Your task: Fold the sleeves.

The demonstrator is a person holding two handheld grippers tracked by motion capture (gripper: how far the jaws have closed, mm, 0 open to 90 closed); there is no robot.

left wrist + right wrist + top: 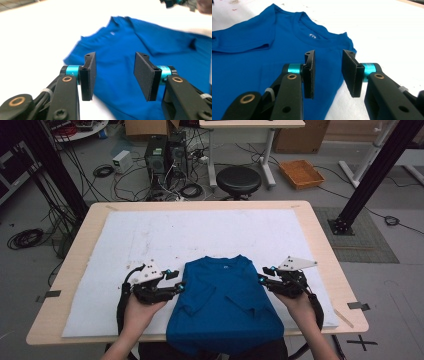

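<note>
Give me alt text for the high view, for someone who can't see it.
A blue T-shirt lies on a white-covered table, sleeves folded in. An open hand-held gripper sits at each side of it: left, right.

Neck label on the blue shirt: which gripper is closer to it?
Right, slightly. The right gripper sits at the shirt's right shoulder edge, just below the label. The left gripper is at the left edge, lower down by the folded sleeve.

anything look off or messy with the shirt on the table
Mostly tidy. The blue shirt lies flat with both sleeves folded in, but its bottom edge hangs over the near edge of the table. The white mat has a few small specks.
</note>
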